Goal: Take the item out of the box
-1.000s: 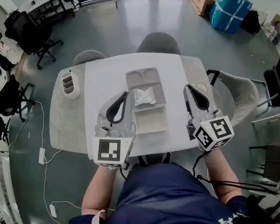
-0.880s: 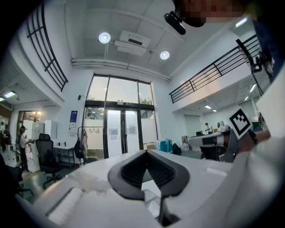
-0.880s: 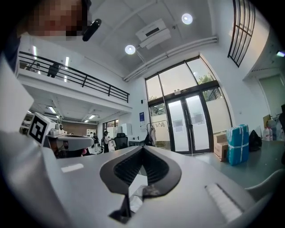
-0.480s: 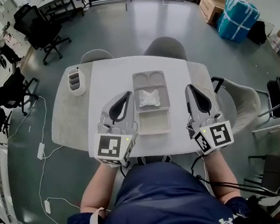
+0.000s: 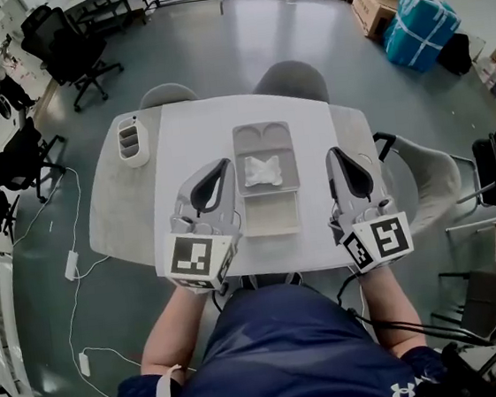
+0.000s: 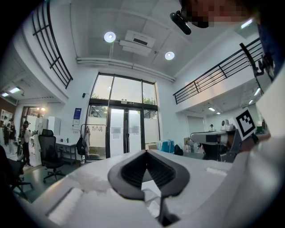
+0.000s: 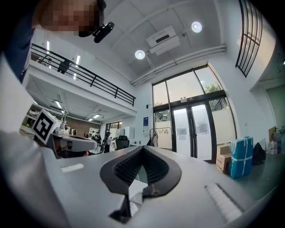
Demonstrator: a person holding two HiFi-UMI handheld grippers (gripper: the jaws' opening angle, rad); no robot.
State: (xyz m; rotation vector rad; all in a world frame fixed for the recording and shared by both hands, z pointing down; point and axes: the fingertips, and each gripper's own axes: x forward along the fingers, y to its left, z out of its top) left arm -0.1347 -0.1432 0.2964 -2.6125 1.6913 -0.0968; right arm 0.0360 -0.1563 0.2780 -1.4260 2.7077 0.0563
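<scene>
A person in a dark blue shirt (image 5: 283,349) fills the bottom of the head view. Just above, the left gripper (image 5: 224,165) and the right gripper (image 5: 331,153) sit over the white rectangular table (image 5: 179,139), one on each side of the open grey plastic box (image 5: 263,136). Each gripper's own view shows its black jaws clenched tip to tip, with nothing between them. The crumpled white item (image 5: 261,171) lies in the farther half of the box, at the centre of the frame, apart from both grippers. Farther up, a grey compartment organiser (image 5: 130,140) stands at the table's upper left. Two grey rounded chairs (image 5: 295,79) stand beyond the far edge. A blue wrapped bundle (image 5: 423,15) lies on the floor at the upper right.
</scene>
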